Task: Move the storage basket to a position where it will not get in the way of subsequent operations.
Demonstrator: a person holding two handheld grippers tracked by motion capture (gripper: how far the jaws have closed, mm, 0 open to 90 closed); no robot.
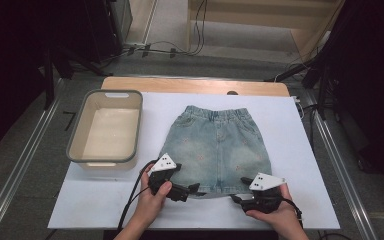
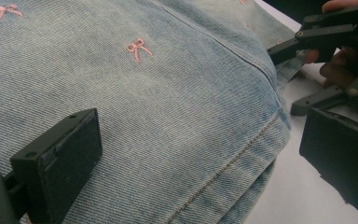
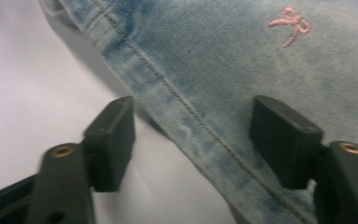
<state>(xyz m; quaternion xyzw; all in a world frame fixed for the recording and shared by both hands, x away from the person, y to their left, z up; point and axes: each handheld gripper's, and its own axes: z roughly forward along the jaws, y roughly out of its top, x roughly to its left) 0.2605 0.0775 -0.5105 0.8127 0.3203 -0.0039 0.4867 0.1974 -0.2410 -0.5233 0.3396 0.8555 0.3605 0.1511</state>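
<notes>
So right at the near edge of the tabletop [image 1: 105, 200] both hands are down at the hem of a little denim skirt [image 1: 217, 150]. The left tongs [image 1: 192, 190] are spread wide, one pad over the fabric and the other out over the white sheet, straddling the bottom left corner without pinching it. The right tongs [image 1: 236, 198] sit at the other bottom corner, about half open, hem running between the pads but nothing clamped as far as I can see. My guess is they're lining up to grab both corners at once, so the skirt can be folded or lifted evenly.

The skirt lies flat in the middle of the white sheet, waistband away from the person, hem toward them. It's got tiny pink bows [image 2: 137, 48] stitched on it. No brand tag or writing I can read anywhere.

Further back on the left is an empty beige bin [image 1: 107, 127], probably where the skirt ends up.
</notes>
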